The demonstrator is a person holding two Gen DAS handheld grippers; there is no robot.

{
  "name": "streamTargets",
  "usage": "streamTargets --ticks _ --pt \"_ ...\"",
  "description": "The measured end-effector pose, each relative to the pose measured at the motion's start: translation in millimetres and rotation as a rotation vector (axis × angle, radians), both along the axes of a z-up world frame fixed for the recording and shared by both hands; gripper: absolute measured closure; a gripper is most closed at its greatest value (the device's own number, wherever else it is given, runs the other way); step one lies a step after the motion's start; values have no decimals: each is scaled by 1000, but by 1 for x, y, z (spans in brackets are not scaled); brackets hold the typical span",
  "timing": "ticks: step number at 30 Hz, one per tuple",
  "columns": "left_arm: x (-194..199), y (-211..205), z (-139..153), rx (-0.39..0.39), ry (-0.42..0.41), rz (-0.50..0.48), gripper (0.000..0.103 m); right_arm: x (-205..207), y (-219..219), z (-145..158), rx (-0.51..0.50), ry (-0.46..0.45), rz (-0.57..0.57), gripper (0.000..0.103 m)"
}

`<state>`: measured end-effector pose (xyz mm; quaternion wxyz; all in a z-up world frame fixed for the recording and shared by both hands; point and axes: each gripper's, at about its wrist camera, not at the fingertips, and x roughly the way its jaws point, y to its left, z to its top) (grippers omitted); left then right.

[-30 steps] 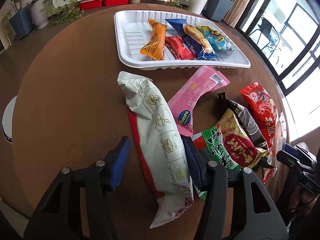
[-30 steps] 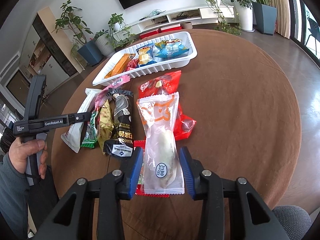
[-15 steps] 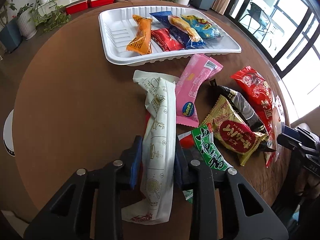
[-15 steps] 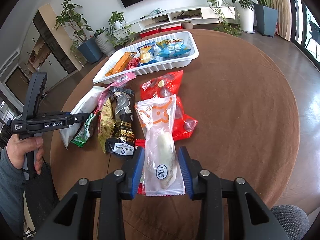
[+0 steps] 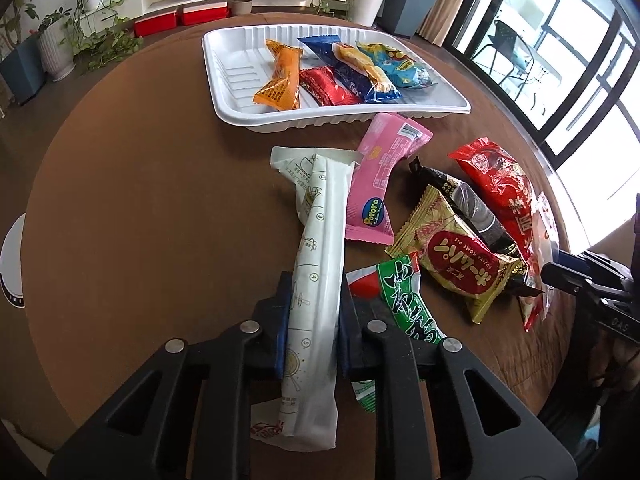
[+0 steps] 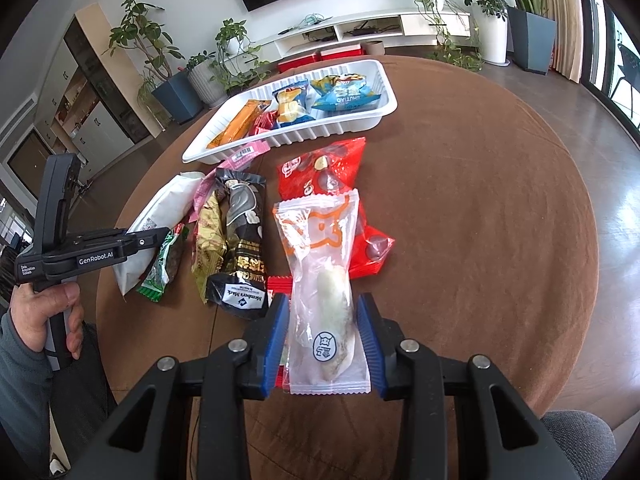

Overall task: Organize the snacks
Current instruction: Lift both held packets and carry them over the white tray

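Left wrist view: left tongs [image 5: 310,332] are clenched on white packet [image 5: 318,264], lower centre.
Right tongs [image 6: 324,344]: closing around clear pouch [image 6: 322,280], lower centre.
Risk: slippery film could slide free before white tray [image 5: 224,92], upper centre, is reached.

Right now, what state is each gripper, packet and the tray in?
left gripper: shut on white packet
right gripper: closing, clear packet between its pads
tray: partly filled, left part bare
pink packet: flat on table, outside tray
red packet: flat, under clear packet
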<state>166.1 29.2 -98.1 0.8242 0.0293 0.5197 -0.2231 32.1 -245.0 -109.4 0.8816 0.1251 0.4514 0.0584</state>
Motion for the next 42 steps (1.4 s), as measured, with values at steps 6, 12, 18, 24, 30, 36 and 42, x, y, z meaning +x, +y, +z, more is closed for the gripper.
streamTargets --ticks 6,12,18,24,30,36,42 --pt "-4 3 1 -26 -5 6 88 0 -1 -1 12 1 -1 74" --pt "-8 8 3 -46 -10 15 88 -2 -1 0 20 -5 3 78" --pt "-11 20 7 -72 -16 41 88 -5 -5 6 41 -24 -6 78" --pt "-15 27 11 -97 -18 55 88 -6 -5 9 69 -29 -5 79" --pt "-16 30 18 -124 -27 63 88 -5 -9 13 110 -33 -11 79" --pt "-17 33 31 -166 -45 70 88 -1 -20 18 150 -40 -29 79" --pt "-7 40 44 -196 -59 92 88 6 -41 28 171 -60 -67 79"
